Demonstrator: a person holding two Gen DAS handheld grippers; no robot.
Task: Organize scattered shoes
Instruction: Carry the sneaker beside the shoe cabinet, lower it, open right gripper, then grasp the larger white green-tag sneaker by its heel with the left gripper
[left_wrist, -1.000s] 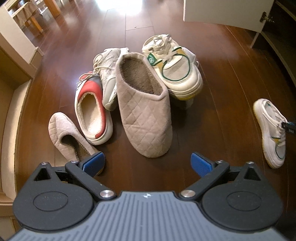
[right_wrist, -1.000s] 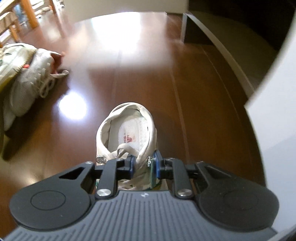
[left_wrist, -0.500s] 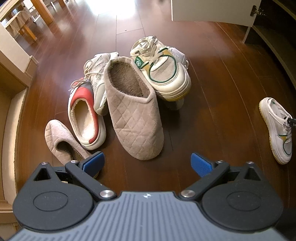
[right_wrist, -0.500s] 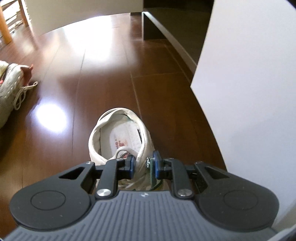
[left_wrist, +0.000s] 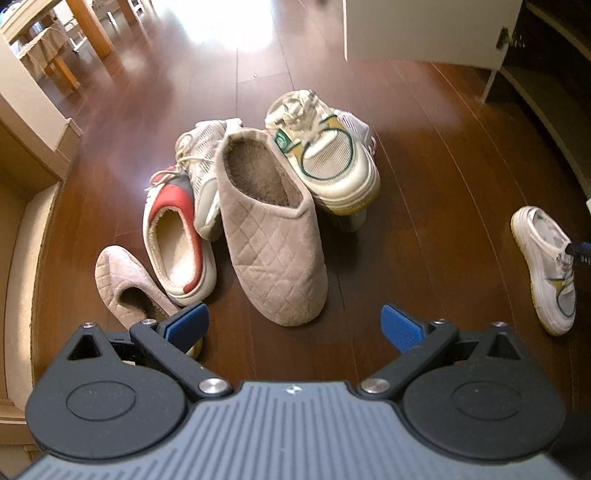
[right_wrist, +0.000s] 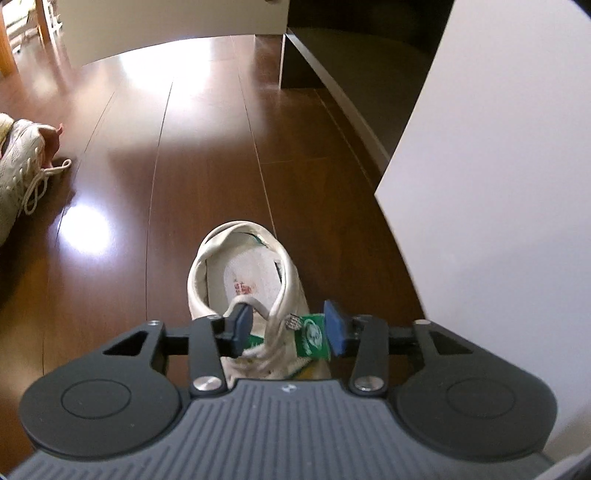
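Observation:
A pile of shoes lies on the dark wood floor: a large beige quilted slipper (left_wrist: 269, 236), a small beige slipper (left_wrist: 125, 284), a red-and-white slipper (left_wrist: 177, 236), a white mesh sneaker (left_wrist: 201, 162) and a white-green sneaker (left_wrist: 328, 166). My left gripper (left_wrist: 293, 325) hovers open just short of the large slipper's toe, nothing between its fingers. Off to the right, apart from the pile, rests the matching white-green sneaker (right_wrist: 243, 266). My right gripper (right_wrist: 287, 326) straddles its green-labelled tongue and laces, fingers apart and open.
A white cabinet door (right_wrist: 498, 184) stands open close on the right of the lone sneaker, with a dark low shelf (right_wrist: 362, 66) behind it. Bare floor stretches ahead of that sneaker. A beige step (left_wrist: 22, 229) borders the left; wooden table legs (left_wrist: 88, 33) stand far left.
The right gripper's fingers have spread apart and let go of the sneaker's tongue, with the sneaker set near the cabinet door. The left gripper has drawn back slightly from the pile.

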